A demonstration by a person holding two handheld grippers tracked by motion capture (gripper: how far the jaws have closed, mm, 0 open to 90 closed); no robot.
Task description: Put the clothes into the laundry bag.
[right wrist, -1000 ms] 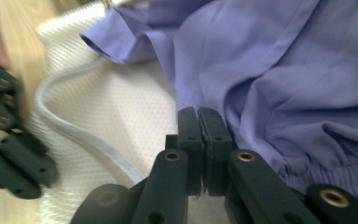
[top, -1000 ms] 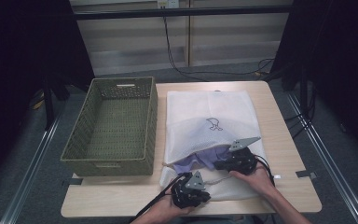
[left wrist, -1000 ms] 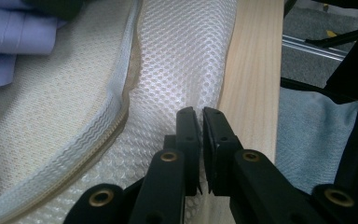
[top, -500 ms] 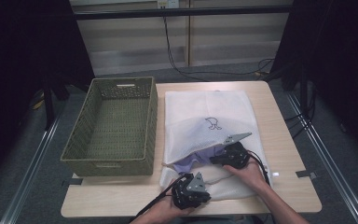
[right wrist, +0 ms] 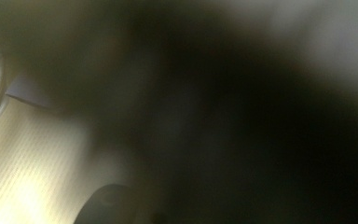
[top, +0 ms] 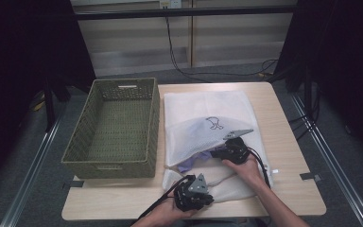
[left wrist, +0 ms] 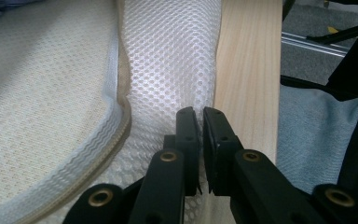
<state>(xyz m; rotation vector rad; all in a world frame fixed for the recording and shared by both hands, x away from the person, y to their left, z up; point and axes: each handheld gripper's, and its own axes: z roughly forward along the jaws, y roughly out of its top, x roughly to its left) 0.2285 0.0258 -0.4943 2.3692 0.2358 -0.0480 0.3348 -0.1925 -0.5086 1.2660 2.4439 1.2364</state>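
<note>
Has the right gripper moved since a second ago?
Yes. In the high view the right gripper has slid leftward across the mesh laundry bag, toward the wicker basket and into the bag's opening. The left gripper stayed put.

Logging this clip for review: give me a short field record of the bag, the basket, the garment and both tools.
surface: wooden table
bag: white mesh laundry bag lying flat on the table, mouth toward the person
garment: purple cloth showing at the bag's mouth
basket: green wicker basket, left of the bag, nothing in it
left tool: shut on the bag's mesh at its near edge
right tool: shut, pushed in at the bag's mouth by the cloth; whether it grips the cloth cannot be told
right tool's view: dark and blurred
</note>
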